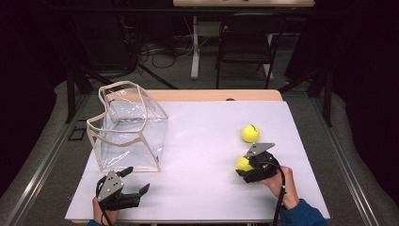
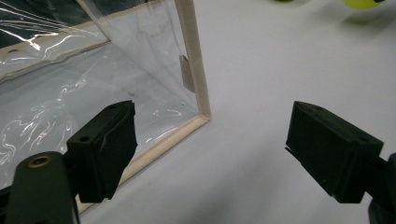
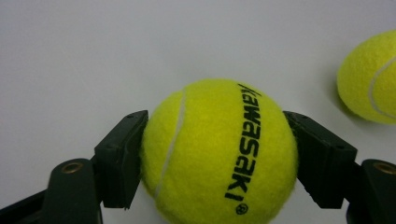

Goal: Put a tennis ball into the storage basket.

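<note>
Where the clear bag point(image 1: 129, 129) stands just beyond our left gripper point(image 1: 134, 181), its jaws are spread wide with nothing between them. Our right gripper point(image 1: 242, 165) pinches a tennis ball point(image 3: 219, 151) squarely between both jaws, seemingly low over the table point(image 1: 202, 141). A second ball point(image 1: 250, 133) lies near, beyond the fingers.

Second tennis ball point(image 3: 371, 79) cut by right edge; clear bag point(image 2: 93, 70) cropped top-left.
</note>
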The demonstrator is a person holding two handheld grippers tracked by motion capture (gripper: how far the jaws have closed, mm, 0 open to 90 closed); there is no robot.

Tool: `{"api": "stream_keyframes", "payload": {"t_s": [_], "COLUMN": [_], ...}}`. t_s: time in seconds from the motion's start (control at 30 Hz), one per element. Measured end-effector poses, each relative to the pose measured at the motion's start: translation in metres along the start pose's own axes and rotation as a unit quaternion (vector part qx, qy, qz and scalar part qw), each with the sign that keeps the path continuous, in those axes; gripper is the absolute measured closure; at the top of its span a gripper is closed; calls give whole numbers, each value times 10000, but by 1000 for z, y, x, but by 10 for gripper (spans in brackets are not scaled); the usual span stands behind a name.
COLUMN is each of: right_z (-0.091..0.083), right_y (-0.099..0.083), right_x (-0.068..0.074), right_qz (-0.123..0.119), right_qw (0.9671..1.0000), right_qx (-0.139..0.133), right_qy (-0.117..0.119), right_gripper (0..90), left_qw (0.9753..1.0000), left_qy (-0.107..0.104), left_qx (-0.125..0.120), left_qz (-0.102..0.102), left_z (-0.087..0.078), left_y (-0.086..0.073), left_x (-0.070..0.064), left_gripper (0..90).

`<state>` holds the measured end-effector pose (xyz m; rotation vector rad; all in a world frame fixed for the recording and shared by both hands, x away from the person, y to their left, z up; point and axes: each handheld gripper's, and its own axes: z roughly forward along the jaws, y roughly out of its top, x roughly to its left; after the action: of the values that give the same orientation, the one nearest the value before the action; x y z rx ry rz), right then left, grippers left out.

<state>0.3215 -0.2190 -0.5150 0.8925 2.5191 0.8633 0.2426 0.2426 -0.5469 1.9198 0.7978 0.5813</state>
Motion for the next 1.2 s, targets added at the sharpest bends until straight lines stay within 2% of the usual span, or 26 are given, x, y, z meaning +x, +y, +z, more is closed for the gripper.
{"api": "stream_keyframes", "payload": {"t_s": [1.2], "right_z": [23], "right_y": [39], "right_x": [23], "right_qz": [-499], "right_qw": [9985], "right_qx": [-47], "right_qy": [227], "right_gripper": [256], "left_qw": [10000], "left_qy": [-30], "left_qx": [-8], "left_qz": [24], "left_z": [1], "left_y": [0], "left_x": [0], "left_gripper": [161]}}
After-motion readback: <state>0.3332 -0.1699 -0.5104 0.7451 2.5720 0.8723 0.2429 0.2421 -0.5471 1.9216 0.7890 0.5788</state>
